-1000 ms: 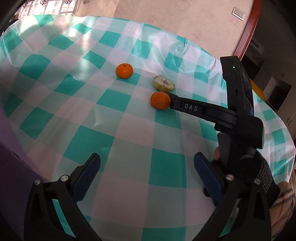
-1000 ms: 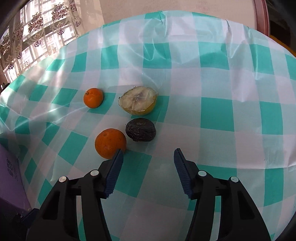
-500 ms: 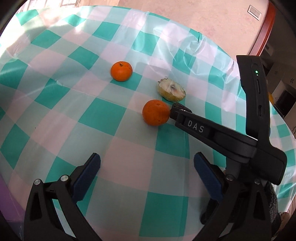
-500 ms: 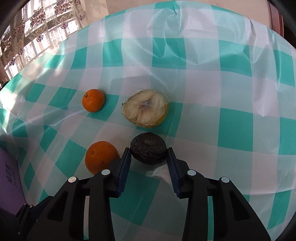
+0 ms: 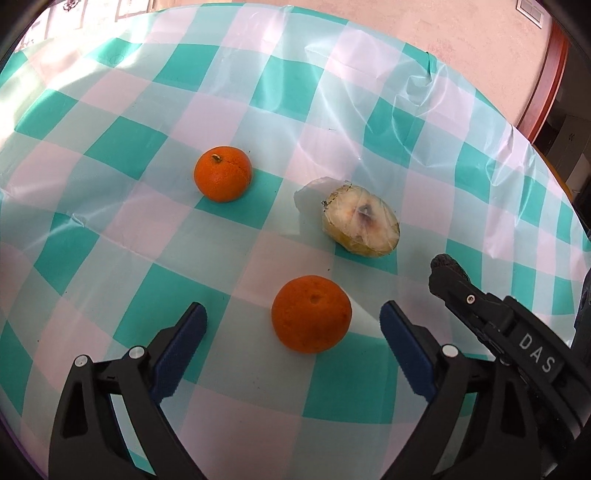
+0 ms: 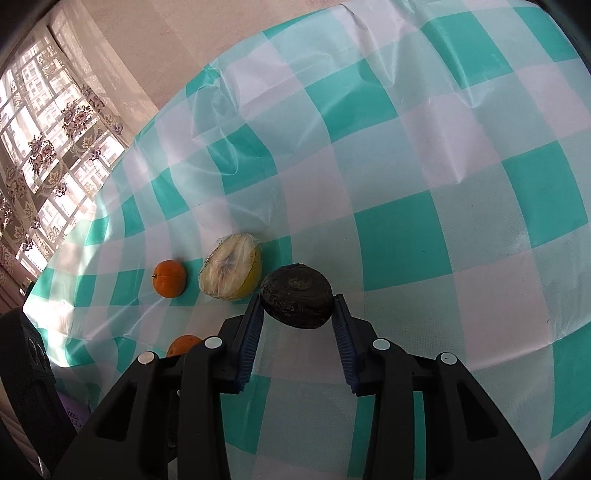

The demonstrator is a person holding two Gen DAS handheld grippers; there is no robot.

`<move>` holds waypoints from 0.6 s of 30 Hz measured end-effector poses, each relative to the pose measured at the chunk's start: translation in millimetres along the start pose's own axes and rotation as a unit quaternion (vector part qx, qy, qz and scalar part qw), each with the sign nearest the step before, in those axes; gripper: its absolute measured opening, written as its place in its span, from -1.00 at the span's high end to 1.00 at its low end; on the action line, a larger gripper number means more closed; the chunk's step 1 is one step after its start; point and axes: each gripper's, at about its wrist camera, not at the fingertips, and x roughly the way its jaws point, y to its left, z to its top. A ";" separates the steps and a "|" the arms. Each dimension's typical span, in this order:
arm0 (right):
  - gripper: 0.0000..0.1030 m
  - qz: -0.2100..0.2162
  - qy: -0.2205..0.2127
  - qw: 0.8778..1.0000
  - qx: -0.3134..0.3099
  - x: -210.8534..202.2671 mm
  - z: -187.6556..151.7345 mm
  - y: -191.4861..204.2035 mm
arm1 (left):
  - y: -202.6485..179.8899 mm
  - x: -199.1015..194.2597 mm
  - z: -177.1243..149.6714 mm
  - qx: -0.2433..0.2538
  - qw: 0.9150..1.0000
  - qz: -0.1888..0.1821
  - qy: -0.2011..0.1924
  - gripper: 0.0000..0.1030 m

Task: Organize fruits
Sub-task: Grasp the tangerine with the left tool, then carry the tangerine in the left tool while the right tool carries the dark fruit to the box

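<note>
My right gripper (image 6: 297, 306) is shut on a dark wrinkled fruit (image 6: 296, 301) and holds it above the checked tablecloth (image 6: 406, 184). Its tip with the dark fruit (image 5: 447, 264) shows at the right of the left wrist view. My left gripper (image 5: 291, 321) is open, with a large orange (image 5: 311, 319) lying between its fingertips on the cloth. A smaller orange (image 5: 223, 178) lies farther back on the left. A wrapped halved pale fruit (image 5: 360, 230) lies at the back right. In the right wrist view the halved fruit (image 6: 231, 271) and small orange (image 6: 169, 278) lie left of my gripper.
The table is round, covered by a teal and white checked plastic cloth (image 5: 110, 147). Its far edge drops to a pink floor (image 5: 443, 29). A curtained window (image 6: 44, 147) is on the left of the right wrist view. A dark device (image 6: 26, 350) sits at the lower left.
My right gripper has shut on the dark fruit and lifted it off the cloth, tilting. My left gripper has moved forward so the large orange now lies between its open fingers.
</note>
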 end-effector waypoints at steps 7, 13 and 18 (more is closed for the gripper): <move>0.25 -0.012 -0.013 1.000 -0.022 -1.3 -1.9 8.9 | -6.8 0.9 0.5 0.015 0.999 0.034 -0.005 -0.18; 0.25 -0.014 -0.013 1.000 -0.016 -0.9 -1.7 6.5 | 12.8 -6.9 -1.2 -0.030 0.999 -0.002 -0.018 0.23; 0.25 -0.010 -0.014 1.000 -0.017 -1.4 -1.7 6.2 | 24.1 -16.3 -4.6 -0.045 0.998 -0.029 -0.038 0.23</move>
